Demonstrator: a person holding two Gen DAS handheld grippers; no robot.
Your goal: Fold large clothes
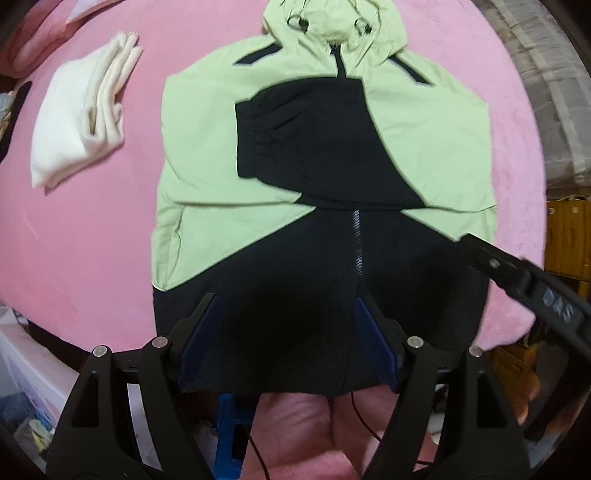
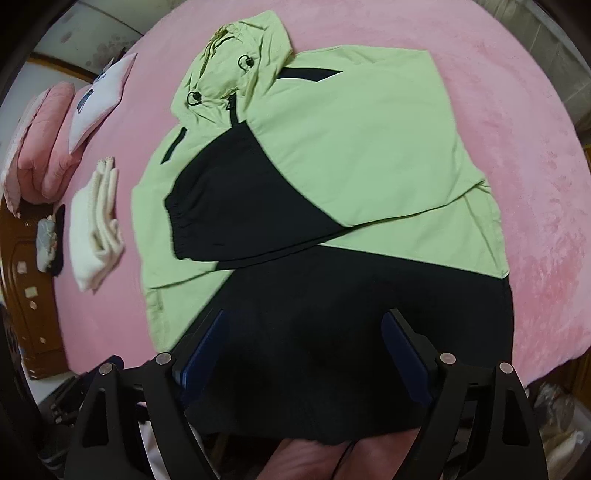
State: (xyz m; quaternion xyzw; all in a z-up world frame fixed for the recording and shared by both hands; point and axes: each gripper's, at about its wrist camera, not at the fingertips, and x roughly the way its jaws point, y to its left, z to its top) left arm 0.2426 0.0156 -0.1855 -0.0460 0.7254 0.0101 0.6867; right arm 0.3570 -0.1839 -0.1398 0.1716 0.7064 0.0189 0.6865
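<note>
With both sleeves already crossed over the chest, the jacket [image 1: 325, 177] looks ready for its next fold, which I judge to be bringing the black hem up toward the hood [image 1: 332, 26]. To do that well, each gripper should take the hem near its own corner, pinch both layers of cloth together, and lift evenly so the zip [image 1: 356, 240] stays straight and the folded sleeves do not slide out of place; the thin fabric looks slippery, so a shallow bite may let it fall. The jacket lies flat on the pink bed [image 1: 92, 240], hood at the far end and hem at the near edge, just below both cameras. Seen from its own camera, the left gripper [image 1: 288, 345] hangs above the hem a little left of the zip, jaws spread wide with nothing between the pads. In the right wrist view the right gripper [image 2: 306, 356] sits over the black lower panel, likewise spread and empty; one of its fingers shows in the left view beside the jacket's right edge. Neither seems to touch the cloth. A folded white garment [image 1: 81, 122] rests well apart on the left.
</note>
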